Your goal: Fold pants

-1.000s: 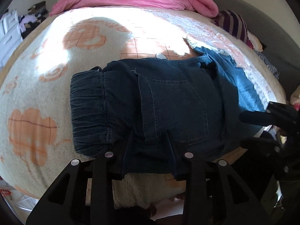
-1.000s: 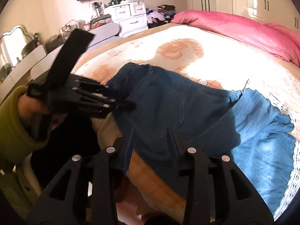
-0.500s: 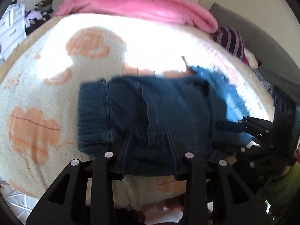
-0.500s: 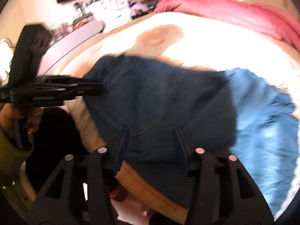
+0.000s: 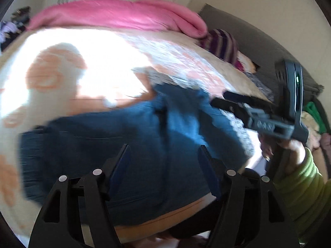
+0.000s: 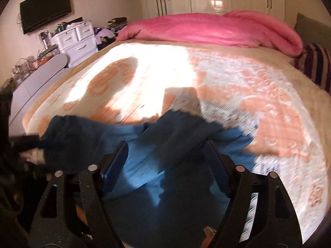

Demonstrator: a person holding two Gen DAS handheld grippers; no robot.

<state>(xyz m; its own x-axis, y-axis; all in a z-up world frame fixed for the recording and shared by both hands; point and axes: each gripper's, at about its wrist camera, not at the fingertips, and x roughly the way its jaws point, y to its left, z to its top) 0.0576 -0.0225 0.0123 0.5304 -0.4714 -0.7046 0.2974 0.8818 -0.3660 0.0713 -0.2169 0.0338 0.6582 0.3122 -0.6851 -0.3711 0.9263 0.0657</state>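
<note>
Both my jaws opening, nothing pinched: left gripper (image 5: 164,161) and right gripper (image 6: 167,158) hover over the folded pants (image 5: 124,148) at the near edge of the bed (image 6: 206,72). No readable writing anywhere. Only the right view catches the TV (image 6: 45,14) and white drawers (image 6: 75,39); only the left shows my green sleeve (image 5: 304,188).

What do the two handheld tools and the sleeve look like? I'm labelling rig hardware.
Both tools are matte black plastic. The left tool and right tool each have two tapering fingers with blue pads, silver rivets and triangular cut-outs. The right tool's body carries a small green light. The sleeve is ribbed olive-green knit.
</note>
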